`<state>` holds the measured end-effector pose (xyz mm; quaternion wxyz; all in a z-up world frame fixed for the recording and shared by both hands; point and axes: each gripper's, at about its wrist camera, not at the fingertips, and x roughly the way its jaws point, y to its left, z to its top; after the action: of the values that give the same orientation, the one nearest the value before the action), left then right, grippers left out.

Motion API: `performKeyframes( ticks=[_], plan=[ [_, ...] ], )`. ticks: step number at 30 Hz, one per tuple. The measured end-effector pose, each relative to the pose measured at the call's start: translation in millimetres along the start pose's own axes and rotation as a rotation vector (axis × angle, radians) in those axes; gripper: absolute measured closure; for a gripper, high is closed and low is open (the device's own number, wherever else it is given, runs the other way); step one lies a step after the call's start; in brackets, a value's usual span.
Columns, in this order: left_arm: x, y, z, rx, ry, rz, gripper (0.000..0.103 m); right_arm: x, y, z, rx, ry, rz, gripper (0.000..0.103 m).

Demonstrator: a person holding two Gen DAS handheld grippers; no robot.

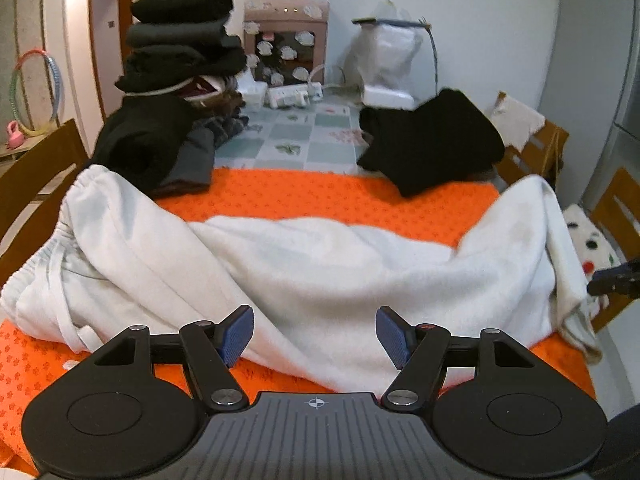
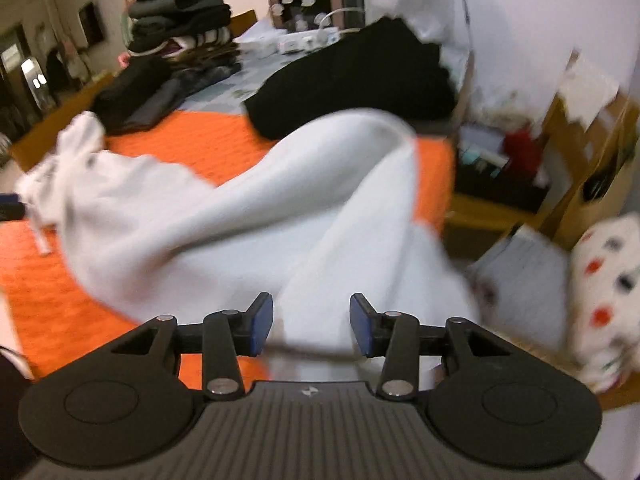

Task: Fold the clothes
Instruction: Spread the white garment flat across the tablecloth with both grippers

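White sweatpants (image 1: 304, 256) lie crosswise over the orange mat (image 1: 280, 196) that covers the near end of the table, their elastic waistband and drawstring bunched at the left and the leg end draped over the mat's right edge. The left gripper (image 1: 314, 334) hovers just above the near edge of the cloth with its blue pads (image 1: 240, 332) standing wide apart and nothing between them, probably poised to take a fresh hold on the fabric. The right gripper (image 2: 311, 326) is over the leg end; its jaws are parted to a middling gap and, though white fabric shows between and beyond the pads, they do not press on it, so the cloth appears let go. The right wrist view is blurred, so the exact contact is hard to judge. The garment is rumpled and only loosely laid, so the fold seems barely started. Behind, a stack of folded dark clothes (image 1: 180, 40) stands at the left, likely the finished pile, and a black garment (image 1: 432, 140) lies at the right, apparently waiting its turn.
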<state>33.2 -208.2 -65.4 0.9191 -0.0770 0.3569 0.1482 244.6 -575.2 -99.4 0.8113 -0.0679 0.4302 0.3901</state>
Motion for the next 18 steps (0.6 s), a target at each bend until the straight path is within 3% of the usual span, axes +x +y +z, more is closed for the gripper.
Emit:
performKeyframes(
  ticks=[4, 8, 18],
  plan=[
    [1.5, -5.0, -2.7, 0.046, 0.003, -0.005, 0.033, 17.1, 2.6, -13.2, 0.107, 0.025, 0.097, 0.061],
    [-2.2, -3.4, -3.9, 0.041, -0.004, 0.001, 0.033, 33.8, 6.6, -20.4, 0.156, 0.071, 0.076, 0.063],
    [-7.5, 1.7, -9.4, 0.016, -0.006, 0.017, 0.033, 39.0, 17.6, -12.1, 0.218, -0.075, -0.001, 0.065]
  ],
)
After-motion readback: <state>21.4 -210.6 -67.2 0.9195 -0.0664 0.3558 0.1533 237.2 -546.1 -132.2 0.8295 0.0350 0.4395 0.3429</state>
